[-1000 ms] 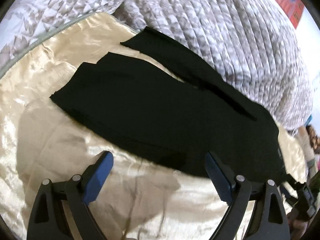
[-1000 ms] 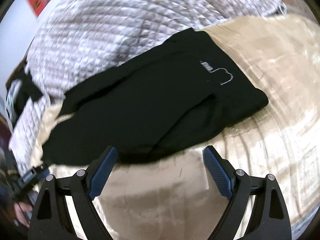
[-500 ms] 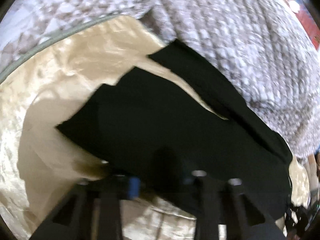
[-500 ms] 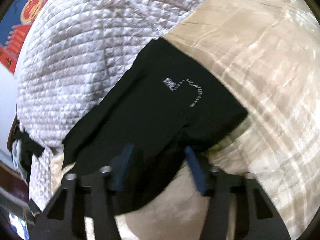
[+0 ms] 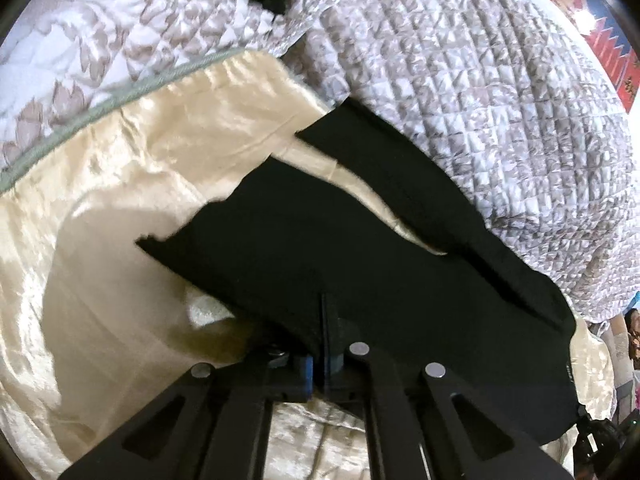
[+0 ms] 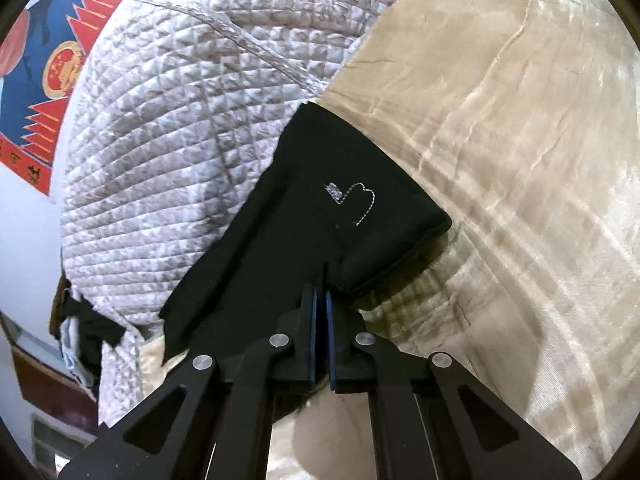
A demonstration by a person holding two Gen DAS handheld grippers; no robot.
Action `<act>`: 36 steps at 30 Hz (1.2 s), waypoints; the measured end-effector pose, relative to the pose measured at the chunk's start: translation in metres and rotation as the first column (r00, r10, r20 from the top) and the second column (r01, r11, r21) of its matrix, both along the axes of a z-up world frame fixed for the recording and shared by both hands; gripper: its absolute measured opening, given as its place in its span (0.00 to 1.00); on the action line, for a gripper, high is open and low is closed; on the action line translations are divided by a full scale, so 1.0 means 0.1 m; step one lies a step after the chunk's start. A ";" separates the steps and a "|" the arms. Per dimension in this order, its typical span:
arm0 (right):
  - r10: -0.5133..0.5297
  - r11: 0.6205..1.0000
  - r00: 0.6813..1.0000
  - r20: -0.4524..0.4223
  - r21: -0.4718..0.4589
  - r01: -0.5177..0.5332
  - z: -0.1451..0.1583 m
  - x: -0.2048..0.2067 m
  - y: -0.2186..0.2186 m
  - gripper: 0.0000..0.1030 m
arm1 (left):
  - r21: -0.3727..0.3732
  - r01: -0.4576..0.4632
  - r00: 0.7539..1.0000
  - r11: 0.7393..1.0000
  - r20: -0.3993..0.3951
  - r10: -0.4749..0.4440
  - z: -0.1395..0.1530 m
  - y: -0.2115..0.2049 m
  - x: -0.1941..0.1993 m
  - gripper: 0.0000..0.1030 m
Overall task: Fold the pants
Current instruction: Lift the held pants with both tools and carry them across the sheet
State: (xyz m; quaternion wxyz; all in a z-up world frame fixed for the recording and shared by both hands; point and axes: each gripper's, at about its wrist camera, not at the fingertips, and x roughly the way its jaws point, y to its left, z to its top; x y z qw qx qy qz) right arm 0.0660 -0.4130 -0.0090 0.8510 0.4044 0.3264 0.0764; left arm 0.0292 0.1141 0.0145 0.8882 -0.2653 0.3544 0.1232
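1. Black pants (image 5: 360, 264) lie on the cream sheet (image 5: 120, 200), near the quilt (image 5: 480, 100).
2. Left gripper (image 5: 322, 364) and right gripper (image 6: 321, 320) are both clamped on the near edge.
3. Lift evenly and carry the edge far, keeping it taut.

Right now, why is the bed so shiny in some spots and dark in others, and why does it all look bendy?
Left wrist view: light glares off the cream satin sheet, and a big shadow darkens it beside the black pants. Right wrist view: bright streaks shine on the sheet, and the pants look sharp. Both views: the fisheye lens curves the quilt and edges.
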 end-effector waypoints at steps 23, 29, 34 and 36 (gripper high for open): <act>0.038 0.999 0.995 -0.094 0.037 -0.035 -0.05 -0.93 -0.26 0.02 | -0.038 0.029 0.999 0.999 -0.030 -0.030 0.11 0.12 -1.09 0.04; 0.043 0.999 0.997 -0.067 -0.010 -0.044 0.10 -1.11 -0.27 0.02 | -0.012 0.030 0.997 0.999 -0.067 -0.031 0.04 0.09 -1.21 0.04; 0.054 0.996 0.984 -0.171 -0.060 -0.066 -0.15 -1.09 -0.22 0.02 | 0.026 0.036 0.992 0.999 -0.121 -0.033 0.04 0.08 -1.24 0.10; 0.064 0.991 0.983 -0.174 -0.102 -0.083 -0.10 -1.10 -0.18 0.02 | 0.055 0.004 0.991 0.998 -0.133 0.004 0.10 0.13 -1.30 0.11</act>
